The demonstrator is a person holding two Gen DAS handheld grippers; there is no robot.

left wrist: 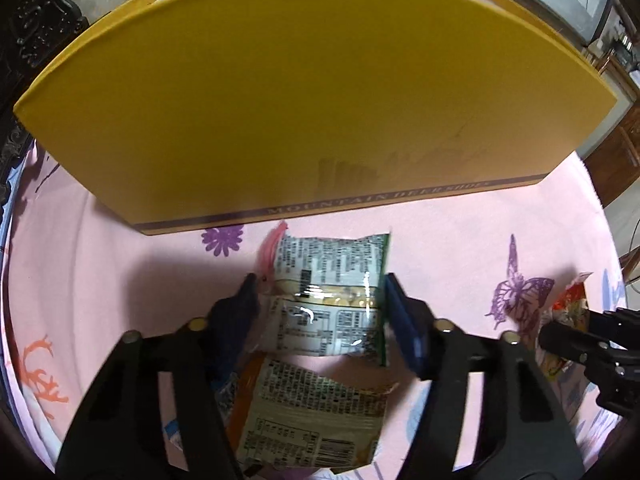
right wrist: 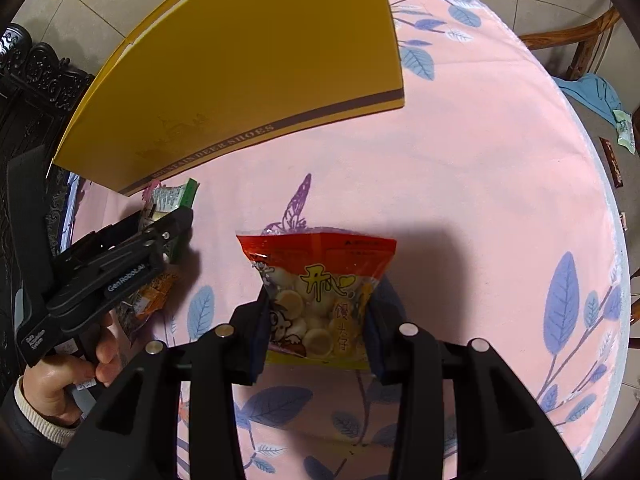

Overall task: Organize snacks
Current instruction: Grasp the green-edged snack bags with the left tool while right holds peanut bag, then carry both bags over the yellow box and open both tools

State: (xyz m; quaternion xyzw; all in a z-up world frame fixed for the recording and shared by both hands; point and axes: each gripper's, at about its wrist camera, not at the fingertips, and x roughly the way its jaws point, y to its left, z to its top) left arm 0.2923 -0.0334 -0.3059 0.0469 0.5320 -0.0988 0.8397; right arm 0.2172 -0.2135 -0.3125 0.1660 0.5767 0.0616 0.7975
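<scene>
My left gripper [left wrist: 318,286] is shut on a green-edged snack packet [left wrist: 328,296] with its printed back up, held above the pink cloth in front of a yellow shoe box [left wrist: 280,96]. An orange-edged packet [left wrist: 312,412] lies below it. My right gripper [right wrist: 318,304] is shut on a red and yellow biscuit bag [right wrist: 320,300], held above the cloth. In the right wrist view the left gripper [right wrist: 168,220] sits at the left with the green packet [right wrist: 172,198], near the yellow box [right wrist: 248,64]. The red bag [left wrist: 568,304] also shows at the right of the left wrist view.
The round table has a pink cloth with leaves and butterflies [right wrist: 480,160]. An orange packet [right wrist: 154,292] lies under the left gripper. Wooden chairs [right wrist: 576,52] with a blue cloth stand at the right. Dark carved furniture [right wrist: 36,76] is at the left.
</scene>
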